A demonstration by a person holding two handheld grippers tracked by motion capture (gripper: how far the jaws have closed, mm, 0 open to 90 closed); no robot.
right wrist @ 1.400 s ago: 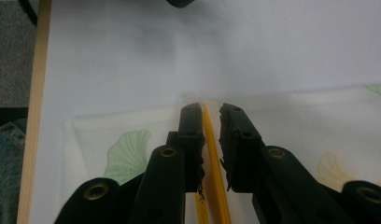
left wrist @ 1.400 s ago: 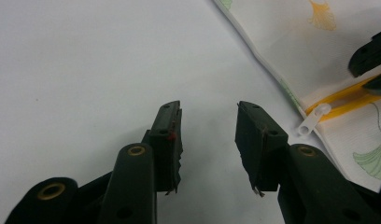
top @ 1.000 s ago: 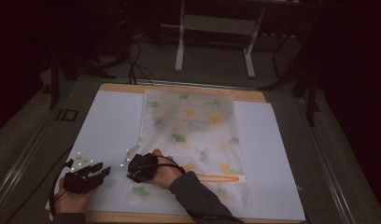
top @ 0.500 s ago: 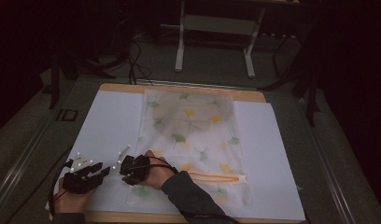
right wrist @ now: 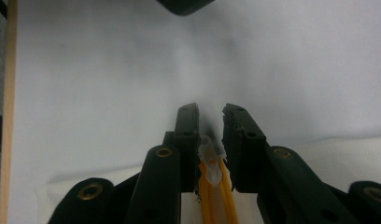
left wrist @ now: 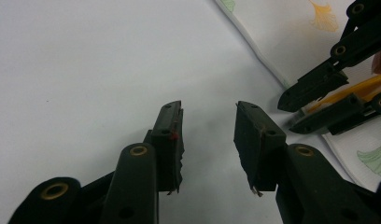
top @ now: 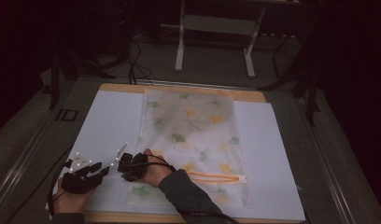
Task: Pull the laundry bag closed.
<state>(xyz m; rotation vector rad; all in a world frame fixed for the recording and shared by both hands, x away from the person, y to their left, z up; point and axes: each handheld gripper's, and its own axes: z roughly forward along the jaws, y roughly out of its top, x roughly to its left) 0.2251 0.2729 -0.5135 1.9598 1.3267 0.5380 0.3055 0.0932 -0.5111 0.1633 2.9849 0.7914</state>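
A translucent bag (top: 193, 135) printed with green and yellow leaves lies flat on a white sheet (top: 109, 126). An orange zipper (top: 216, 177) runs across its near end. My right gripper (top: 122, 167) reaches across the bag to its left edge. In the right gripper view its jaws have just been closing, and my right gripper (right wrist: 210, 112) is shut on the white zipper pull (right wrist: 209, 156) at the end of the orange zipper (right wrist: 216, 200). My left gripper (top: 103, 171) rests just left of it. In the left gripper view my left gripper (left wrist: 207, 109) stands open over bare sheet, with the right gripper (left wrist: 287, 113) close by.
The sheet lies on a wooden board (top: 254, 95) whose far edge shows. A metal stand (top: 214, 42) rises behind the table. Cables (top: 132, 65) trail on the floor at the back left. Bare sheet lies to both sides of the bag.
My right hand has shifted a little to the left, nearer the left gripper. The left gripper and the bag have stayed put.
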